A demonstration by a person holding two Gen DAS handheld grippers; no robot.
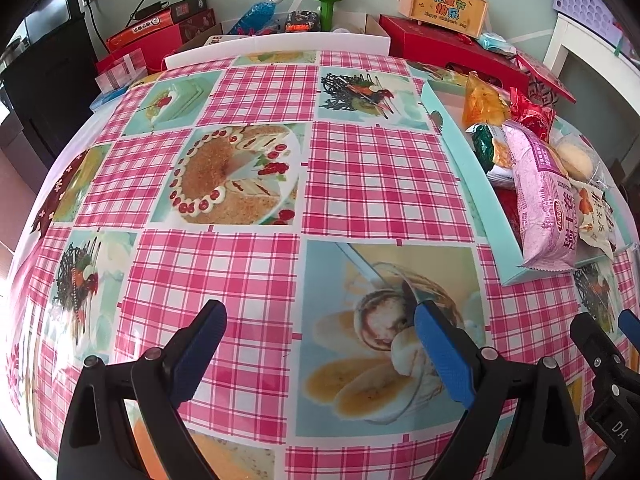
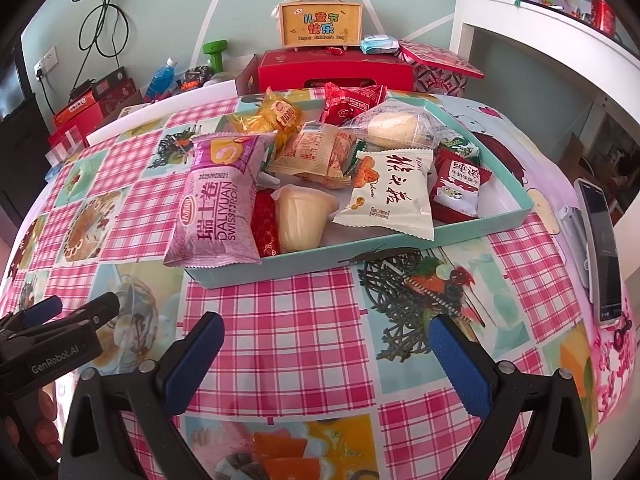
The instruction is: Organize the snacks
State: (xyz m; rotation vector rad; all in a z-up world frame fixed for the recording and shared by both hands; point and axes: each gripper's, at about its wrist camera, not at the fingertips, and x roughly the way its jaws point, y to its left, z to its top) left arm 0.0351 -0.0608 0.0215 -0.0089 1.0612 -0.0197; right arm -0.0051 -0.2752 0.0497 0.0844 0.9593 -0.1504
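A teal shallow box (image 2: pixel 304 258) sits on the table and holds several snacks: a purple Swiss roll pack (image 2: pixel 218 200) hanging over its left wall, a pale jelly cup (image 2: pixel 300 220), a white pack (image 2: pixel 390 196), a red biscuit pack (image 2: pixel 458 188), a clear-wrapped bun (image 2: pixel 394 126), a yellow pack (image 2: pixel 276 116). The box (image 1: pixel 476 196) and purple pack (image 1: pixel 544 200) show at the right in the left wrist view. My left gripper (image 1: pixel 320 348) is open and empty over the tablecloth, left of the box. My right gripper (image 2: pixel 326 364) is open and empty, in front of the box.
A pink plaid tablecloth (image 2: pixel 288 320) with food pictures covers the table. A phone (image 2: pixel 602 244) lies at the right edge. Red gift boxes (image 2: pixel 336 70), a yellow carry case (image 2: pixel 320 24), a blue bottle (image 2: pixel 160 76) and a green dumbbell (image 2: pixel 216 54) stand along the back wall.
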